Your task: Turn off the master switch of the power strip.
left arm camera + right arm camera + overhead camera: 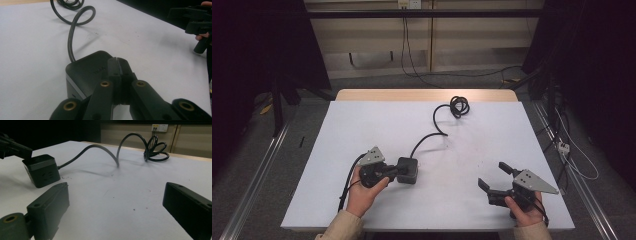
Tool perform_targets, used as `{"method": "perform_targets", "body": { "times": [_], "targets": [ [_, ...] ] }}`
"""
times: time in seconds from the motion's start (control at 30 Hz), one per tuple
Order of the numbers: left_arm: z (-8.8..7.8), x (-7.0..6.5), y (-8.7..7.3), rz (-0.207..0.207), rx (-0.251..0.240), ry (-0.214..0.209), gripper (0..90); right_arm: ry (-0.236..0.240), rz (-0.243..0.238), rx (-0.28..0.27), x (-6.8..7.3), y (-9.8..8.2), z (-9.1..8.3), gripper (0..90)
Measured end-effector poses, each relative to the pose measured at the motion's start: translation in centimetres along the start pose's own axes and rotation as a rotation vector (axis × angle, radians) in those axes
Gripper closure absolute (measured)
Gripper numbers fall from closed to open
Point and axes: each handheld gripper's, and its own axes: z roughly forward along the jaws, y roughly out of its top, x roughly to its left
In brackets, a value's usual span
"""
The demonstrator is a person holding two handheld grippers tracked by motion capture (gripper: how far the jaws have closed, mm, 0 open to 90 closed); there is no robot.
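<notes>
Black on white: a cube-shaped power socket [407, 170] sits on the white table [362, 130] directly under the tip of my left gripper [117, 65], whose jaws are pressed together with nothing between them and rest on the cube's top face. The socket's black cable [437, 125] runs away ahead of that gripper to a loose coil [459, 106] near the far edge. My right gripper [493, 175] hovers well apart to the side with jaws spread wide and empty; from its own view the socket [42, 170] lies ahead and to its left, with outlets on the facing side. I judge the step in hand as pinning the cube steady; next, the spread jaws must travel across to the cable or the cube. No containers are in sight.
</notes>
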Motion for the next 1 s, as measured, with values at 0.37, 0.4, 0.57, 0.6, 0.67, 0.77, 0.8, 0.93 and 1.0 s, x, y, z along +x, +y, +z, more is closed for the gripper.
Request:
{"method": "perform_targets", "body": {
  "times": [0.37, 0.4, 0.57, 0.6, 0.67, 0.77, 0.8, 0.93, 1.0],
  "targets": [
    [-0.65, -0.01, 0.48, -0.011, -0.033, -0.010, 89.6, 0.002, 0.004, -0.001, 0.02, 0.01, -0.04, 6.4],
    [-0.64, 0.01, 0.48, -0.012, -0.031, -0.008, 88.4, 0.002, 0.004, -0.002, 0.03, 0.01, -0.04, 6.4],
    [-0.62, 0.07, 0.55, -0.020, -0.021, -0.016, 79.5, 0.000, 0.005, -0.003, -0.04, 0.00, -0.09, 6.4],
    [-0.63, 0.09, 0.62, -0.019, -0.018, -0.014, 76.6, -0.002, 0.009, -0.005, -0.03, 0.00, -0.10, 6.4],
    [-0.60, 0.05, 0.72, -0.025, -0.018, -0.020, 74.0, -0.003, 0.005, -0.001, -0.09, -0.05, -0.18, 6.4],
    [-0.58, 0.01, 0.77, -0.021, -0.007, -0.024, 66.4, -0.007, 0.014, -0.003, -0.18, -0.09, -0.35, 6.4],
    [-0.57, -0.06, 0.76, -0.019, 0.001, -0.022, 64.3, -0.008, 0.011, -0.006, -0.22, -0.06, -0.41, 6.4],
    [-0.68, -0.14, 0.74, -0.018, 0.009, -0.018, 56.6, -0.008, 0.006, -0.008, -0.14, 0.04, -0.42, 6.4],
    [-0.78, -0.08, 0.75, -0.027, 0.005, -0.018, 53.1, -0.006, 0.006, -0.004, -0.08, 0.02, -0.35, 6.4]
  ]
}}
